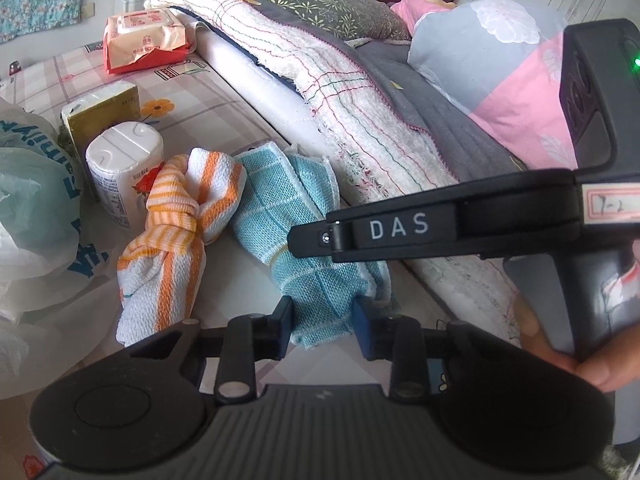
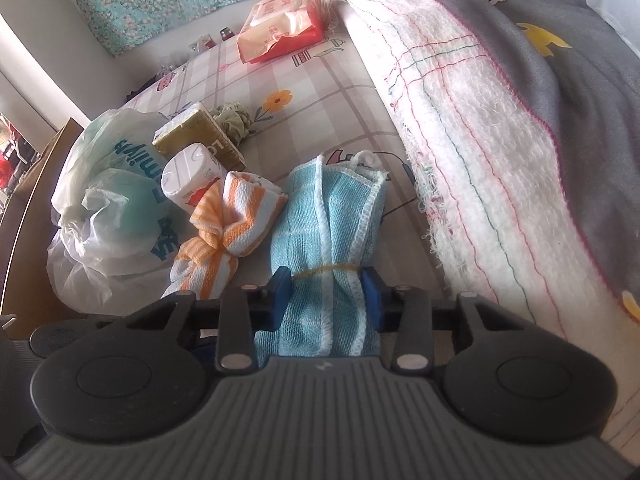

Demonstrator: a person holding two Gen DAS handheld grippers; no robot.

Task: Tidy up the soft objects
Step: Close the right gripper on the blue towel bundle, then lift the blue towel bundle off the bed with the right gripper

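A rolled light-blue towel lies on the checked bed sheet, bound by a yellow rubber band. My left gripper is shut on its near end, with both blue pads pressed into the cloth. My right gripper is shut on the same blue towel at the band. One of its black fingers reaches in from the right in the left wrist view. Just left of the blue roll, touching it, lies a knotted orange-striped towel.
Left of the towels stand a white canister, a gold box and a plastic bag. A red packet lies farther back. A folded white blanket and a pink-grey pillow rise on the right. A hand holds the right gripper.
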